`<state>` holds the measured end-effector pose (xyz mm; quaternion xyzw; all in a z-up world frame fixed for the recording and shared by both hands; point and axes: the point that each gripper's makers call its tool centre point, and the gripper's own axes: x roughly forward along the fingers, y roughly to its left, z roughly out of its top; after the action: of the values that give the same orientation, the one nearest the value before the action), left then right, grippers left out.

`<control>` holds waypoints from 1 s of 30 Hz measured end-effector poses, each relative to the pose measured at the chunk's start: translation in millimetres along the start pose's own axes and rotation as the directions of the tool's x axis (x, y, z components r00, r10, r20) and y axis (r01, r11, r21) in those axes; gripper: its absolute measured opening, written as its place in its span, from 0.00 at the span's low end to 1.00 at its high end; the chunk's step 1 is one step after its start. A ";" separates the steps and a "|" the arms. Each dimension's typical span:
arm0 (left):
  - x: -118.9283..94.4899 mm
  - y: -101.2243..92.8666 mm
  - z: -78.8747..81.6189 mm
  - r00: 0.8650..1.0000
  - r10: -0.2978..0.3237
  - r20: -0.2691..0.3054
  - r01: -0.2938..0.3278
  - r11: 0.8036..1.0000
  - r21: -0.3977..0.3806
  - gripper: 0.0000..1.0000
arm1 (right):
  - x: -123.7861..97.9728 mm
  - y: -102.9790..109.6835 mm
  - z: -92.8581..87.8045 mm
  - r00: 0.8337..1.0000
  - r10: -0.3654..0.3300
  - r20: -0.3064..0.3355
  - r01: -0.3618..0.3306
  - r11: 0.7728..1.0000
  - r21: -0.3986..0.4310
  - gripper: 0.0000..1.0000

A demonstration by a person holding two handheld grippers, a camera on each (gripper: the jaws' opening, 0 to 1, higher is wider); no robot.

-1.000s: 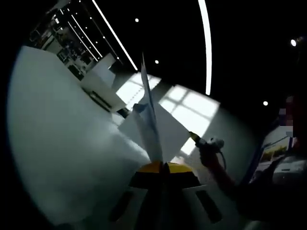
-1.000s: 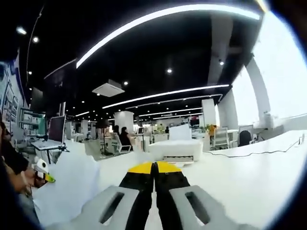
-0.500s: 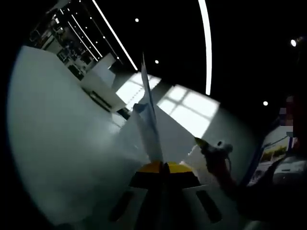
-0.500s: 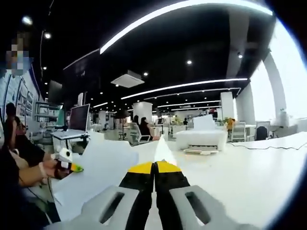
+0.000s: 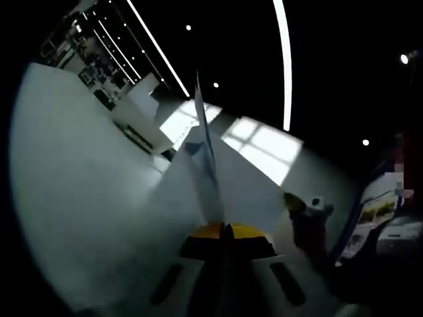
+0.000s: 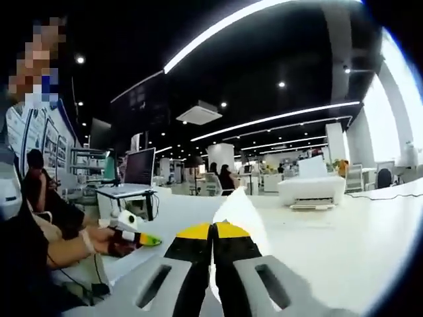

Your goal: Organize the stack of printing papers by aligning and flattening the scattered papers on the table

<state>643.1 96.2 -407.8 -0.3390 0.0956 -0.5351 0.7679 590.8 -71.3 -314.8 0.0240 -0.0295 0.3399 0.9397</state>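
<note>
A broad white desk (image 6: 344,231) runs across an open-plan office under a dark ceiling striped with long white light strips (image 6: 277,117), and a white desktop printer (image 6: 310,190) sits far back on it, with seated people and a monitor beyond. In the left gripper view the desk (image 5: 73,172) tilts steeply, so that camera is rolled well over, with bright windows behind. The left gripper (image 5: 225,231), black with yellow tips, has its jaws pressed together on the lower edge of the white printing papers (image 5: 206,173); the sheets stand on edge, long axis running up and away from the jaws toward the ceiling. The right gripper (image 6: 213,232) sits level, its jaws clamped on the papers (image 6: 232,206) too, a thin white edge rising just above the tips. At lower left of the right gripper view a person's hand (image 6: 109,239) grips the left gripper (image 6: 135,236), beside the papers' flat face.
</note>
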 end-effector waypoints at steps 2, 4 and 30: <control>0.4 -0.5 -0.4 1.000 0.000 0.000 0.000 1.000 -0.003 0.06 | 4.3 8.8 -9.8 1.000 0.000 0.001 0.000 1.000 -0.017 0.00; 0.4 -0.1 -0.2 1.000 0.001 0.001 -0.001 1.000 -0.006 0.06 | 10.3 20.2 -22.7 0.999 0.030 -0.020 -0.030 1.000 -0.004 0.00; 0.2 -1.4 -0.9 1.000 0.000 -0.003 0.000 1.000 -0.013 0.06 | 47.2 83.4 -97.1 0.986 0.107 -0.124 -0.121 0.987 -0.109 0.00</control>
<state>641.6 95.4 -407.5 -0.3433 0.1003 -0.5350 0.7654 577.5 29.2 -406.2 -0.0526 0.0051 0.3915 0.9186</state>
